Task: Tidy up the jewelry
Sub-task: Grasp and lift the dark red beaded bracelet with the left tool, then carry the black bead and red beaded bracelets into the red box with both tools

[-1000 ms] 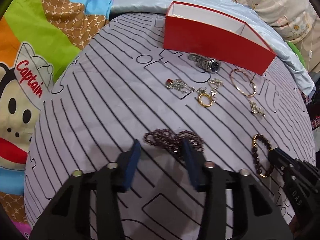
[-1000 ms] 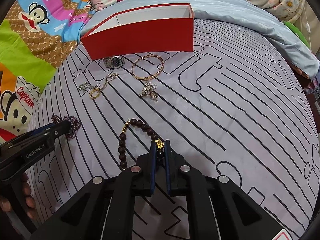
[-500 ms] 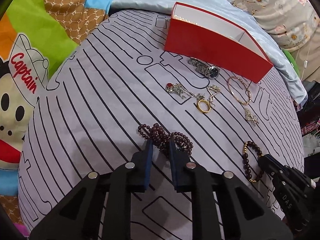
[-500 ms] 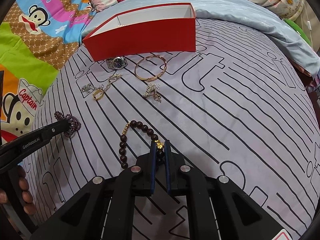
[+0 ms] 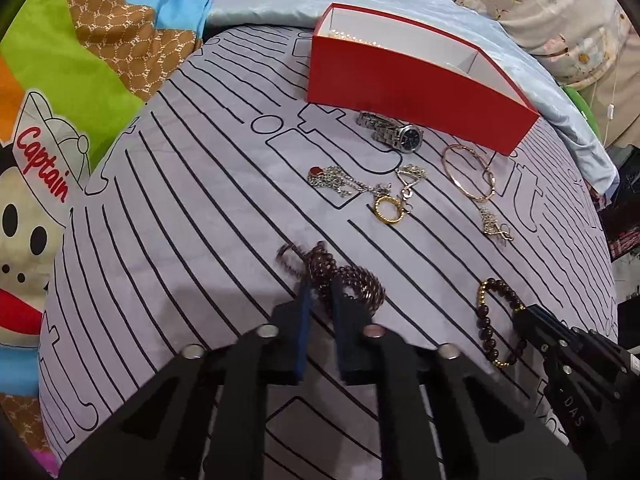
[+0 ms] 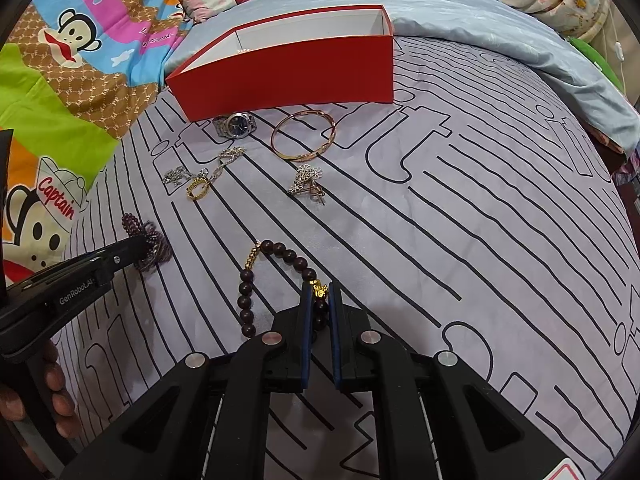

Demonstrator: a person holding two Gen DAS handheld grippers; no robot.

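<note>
My left gripper (image 5: 320,290) is shut on a dark garnet bead strand (image 5: 352,276) and lifts it off the striped cloth; the strand also shows in the right wrist view (image 6: 154,246). My right gripper (image 6: 320,294) is shut on a dark wooden bead bracelet (image 6: 280,250) with gold beads, which also shows in the left wrist view (image 5: 490,320). A red open box (image 5: 404,88) (image 6: 288,76) stands at the back. In front of it lie a steel watch (image 5: 394,134), a gold bangle (image 5: 468,172), silver chains (image 5: 340,182), a gold ring pendant (image 5: 388,210) and a small brooch (image 5: 494,226).
The jewelry lies on a grey cloth with black lines (image 6: 480,220) over a bed. A cartoon monkey blanket (image 5: 48,140) is at the left and a light blue sheet (image 6: 500,24) behind the box. A pearl strand (image 5: 352,36) shows inside the box.
My left gripper moved onto the garnet strand, closed on it and pulled it up and back. My right gripper stayed shut on the wooden bracelet, barely moving.
</note>
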